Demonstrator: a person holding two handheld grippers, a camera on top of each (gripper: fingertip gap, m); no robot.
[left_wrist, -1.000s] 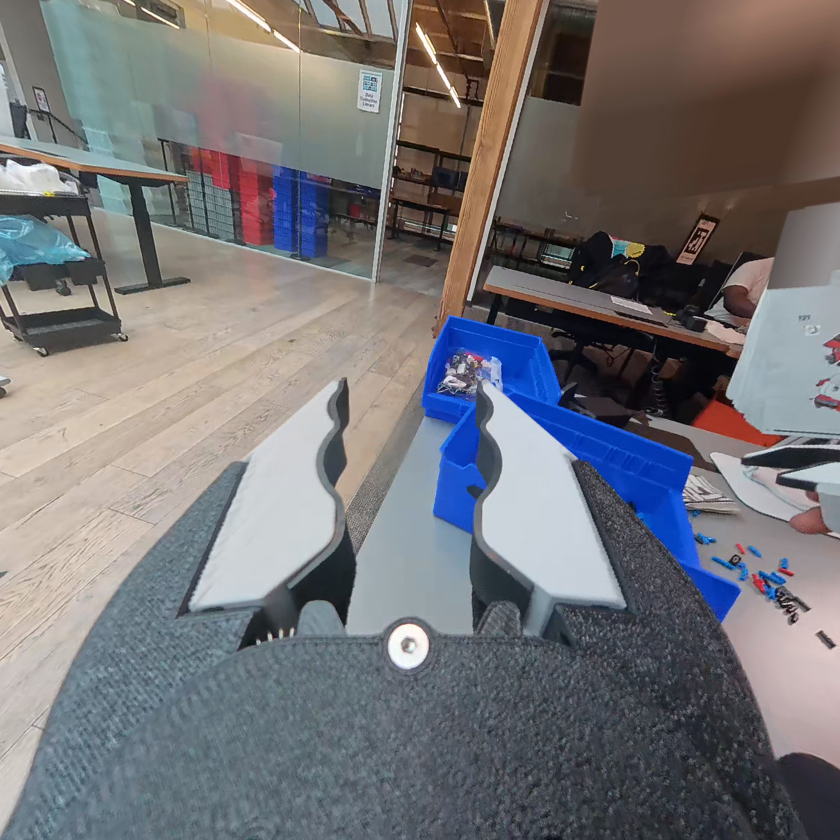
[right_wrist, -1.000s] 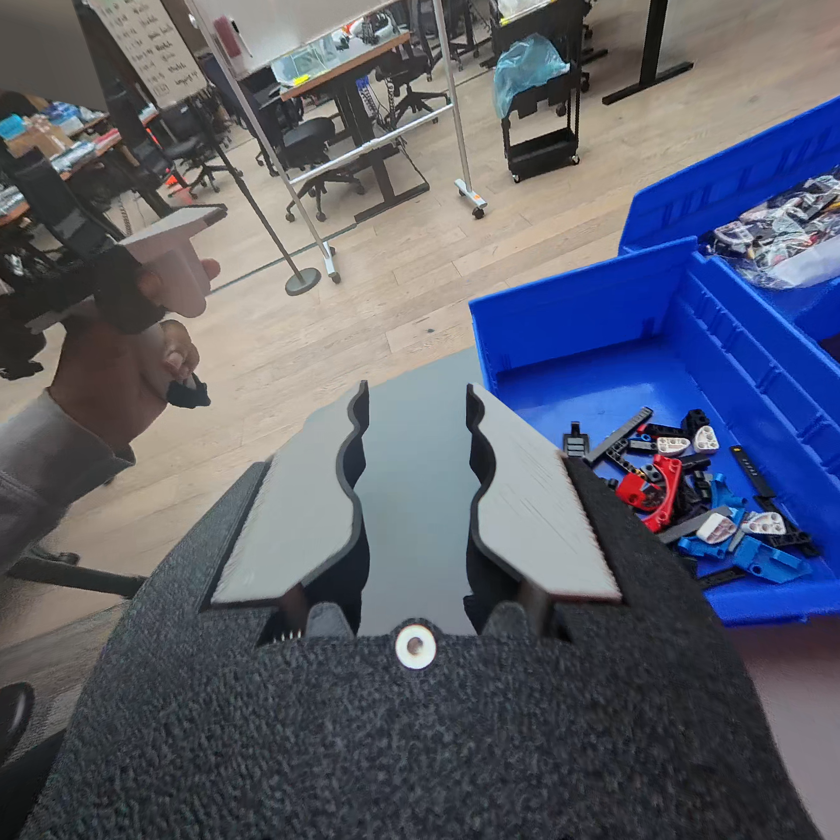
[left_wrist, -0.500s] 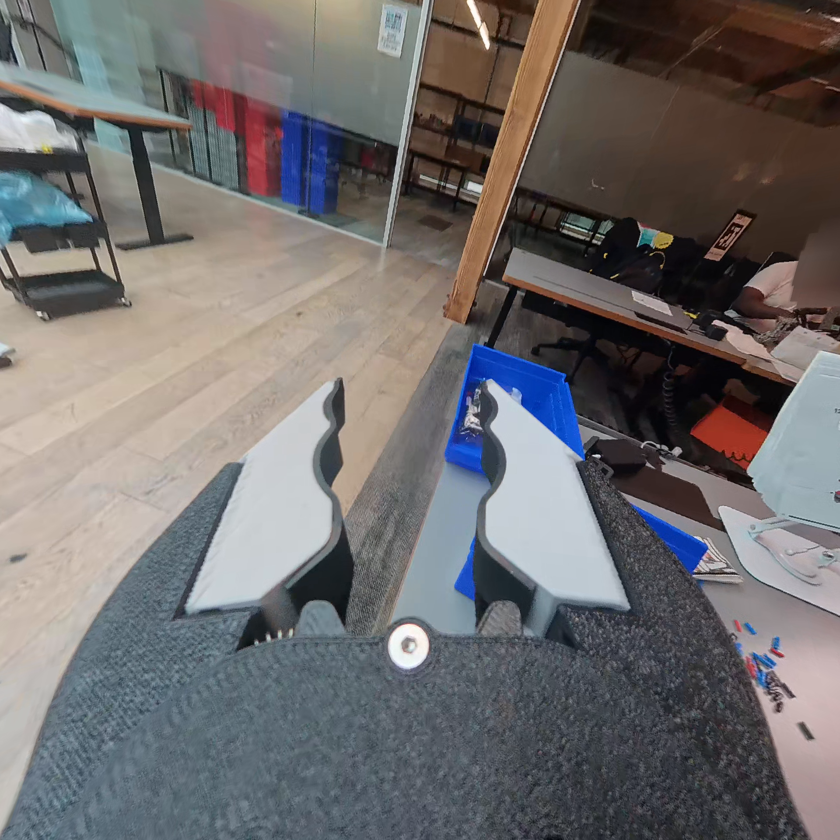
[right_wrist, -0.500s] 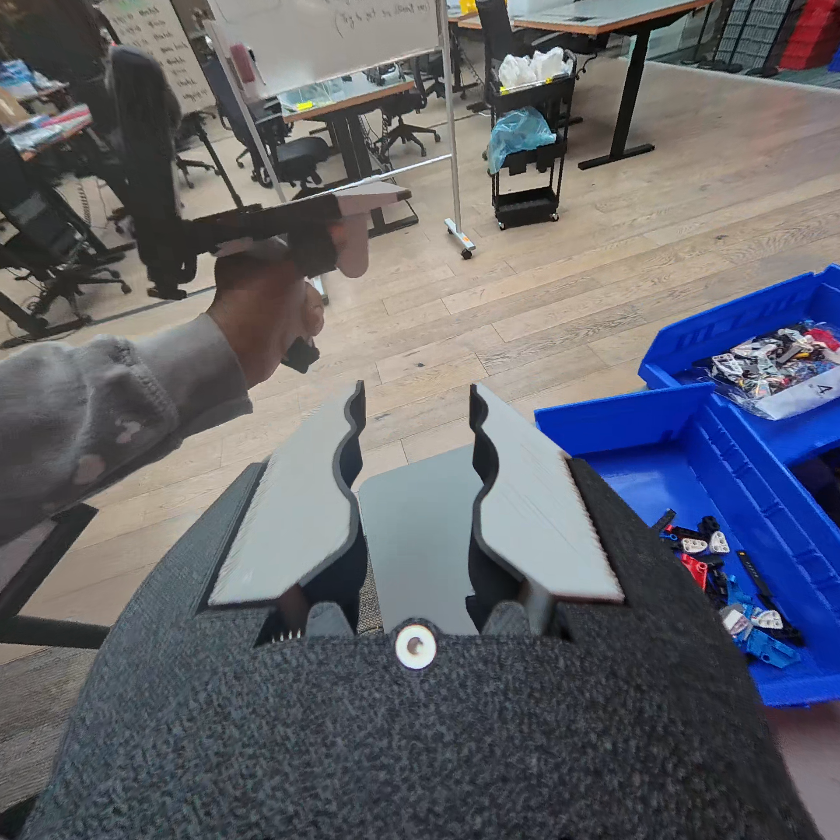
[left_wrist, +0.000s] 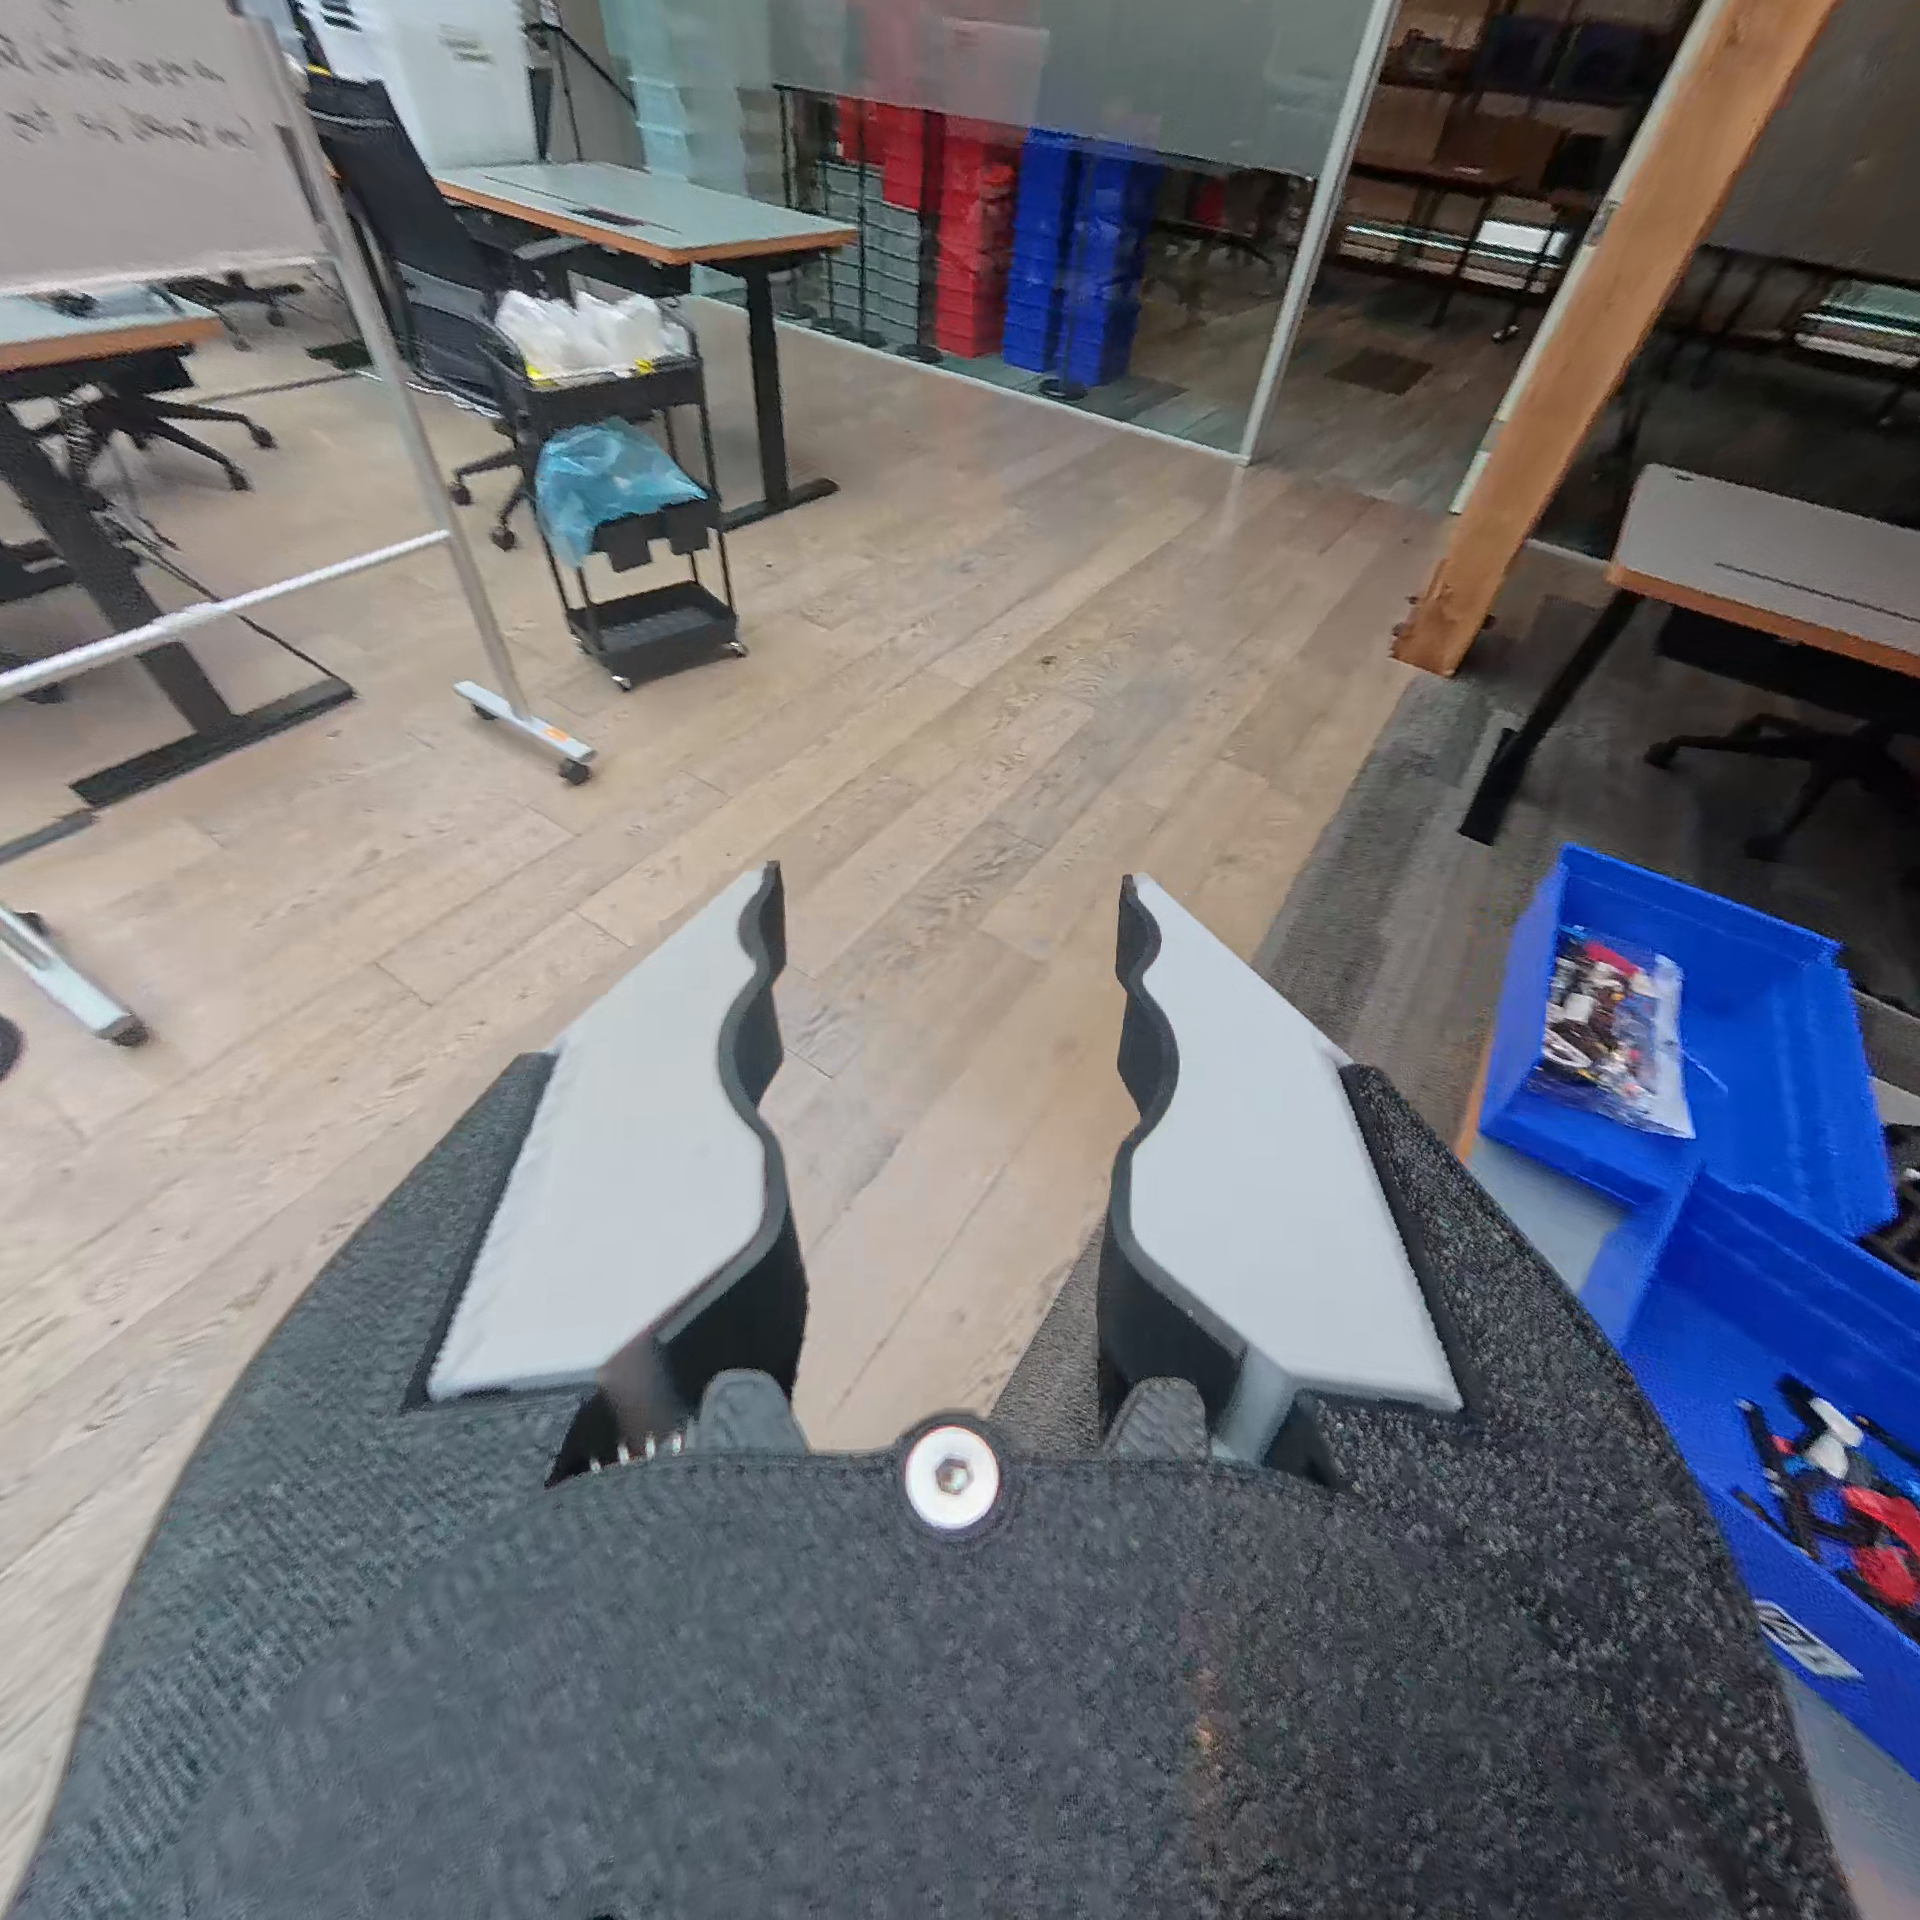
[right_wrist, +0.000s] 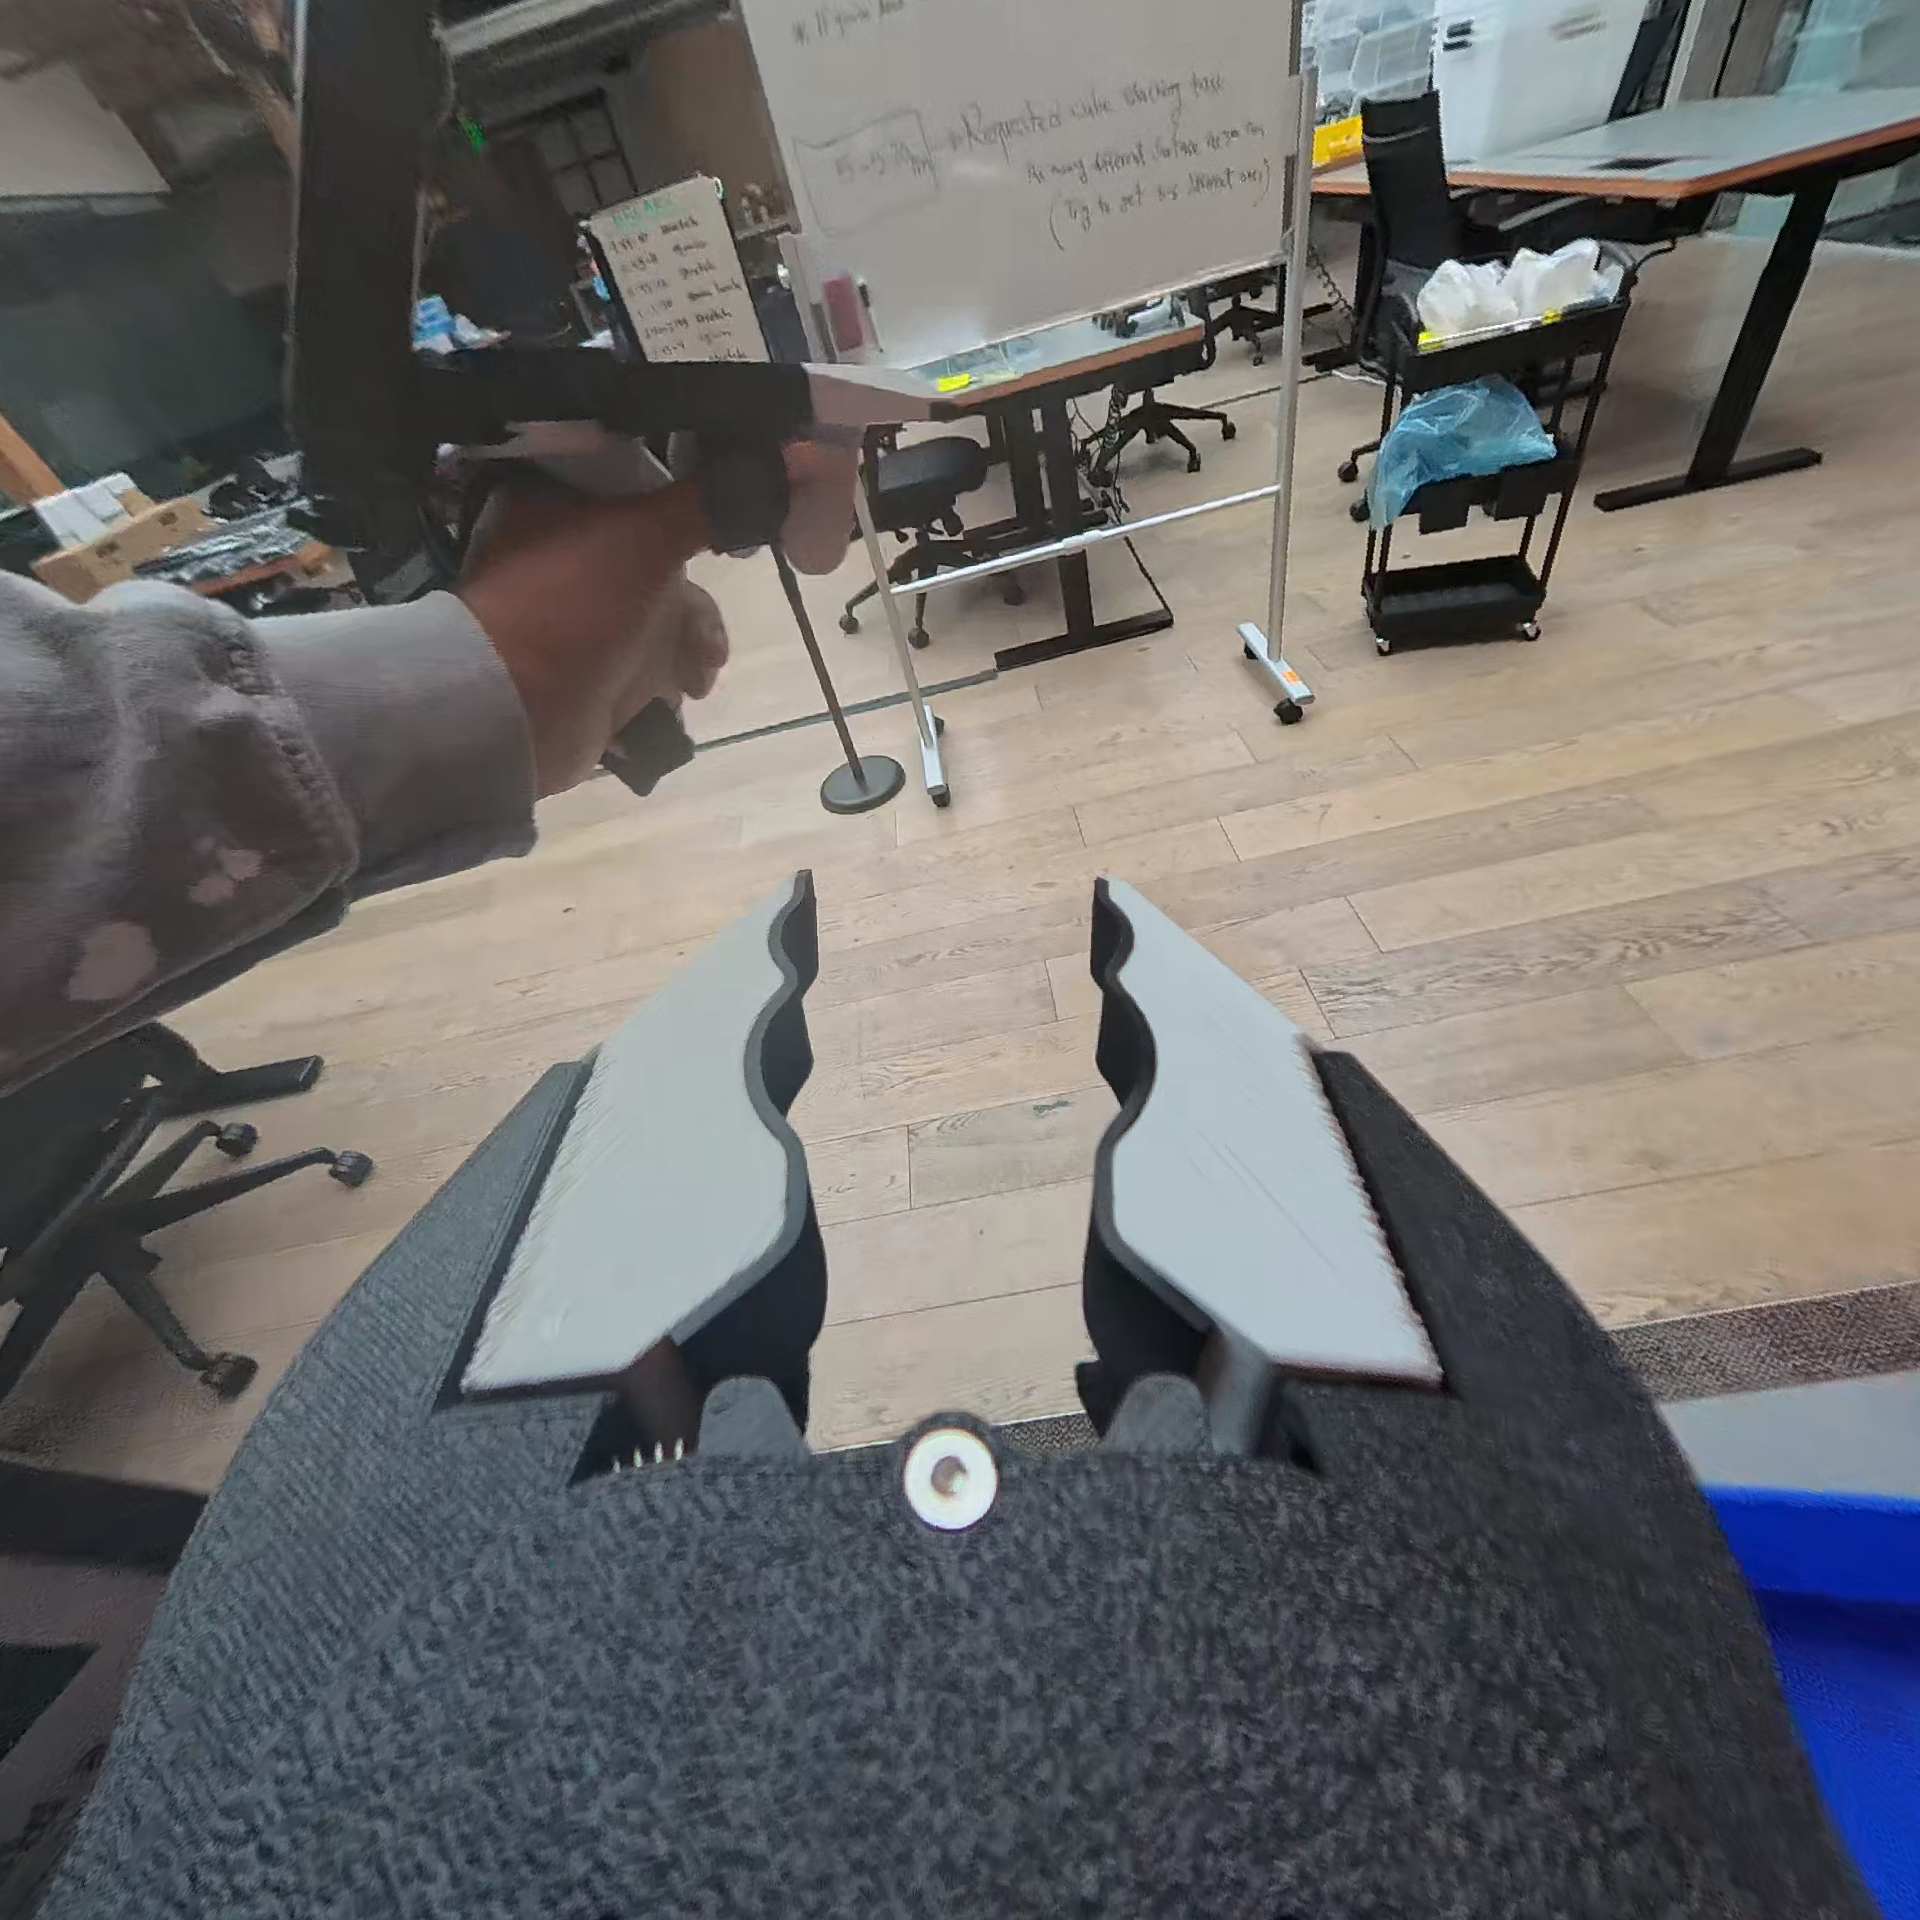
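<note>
Both grippers are raised off the work and aimed out across the room, which is why each wrist camera looks mostly at the plank floor (left_wrist: 987, 727) and not at anything to be picked up. The left gripper (left_wrist: 948, 894) has its jaws released, with only bare floorboards showing in the gap between them; nothing is held or touched. The right gripper (right_wrist: 954, 899) is in the same condition, jaws spread and empty, pointing at the wood floor. The nearest things to the left gripper are the blue bins (left_wrist: 1766, 1122) down at its right side, resting on the grey surface (left_wrist: 1527, 1216): the farther bin holds a clear bag of small parts (left_wrist: 1610, 1029), the nearer one loose red, black and white building pieces (left_wrist: 1849, 1496). They sit there within easy reach, I judge, but the jaws are well apart from them. The right wrist view shows only a blue sliver of bin (right_wrist: 1849, 1621) at its lower right edge, and none of the contents. What it gives instead is the person's left hand (right_wrist: 613, 603), in a grey sleeve (right_wrist: 208, 769), gripping the handle of the other device, held level out over the floor. Both views share the rolling whiteboard (right_wrist: 1039, 156) and the black cart with its blue bag (right_wrist: 1455, 436); only the left view takes in the timber post (left_wrist: 1621, 312) and the stacked red and blue crates (left_wrist: 1018, 239) behind glass.
</note>
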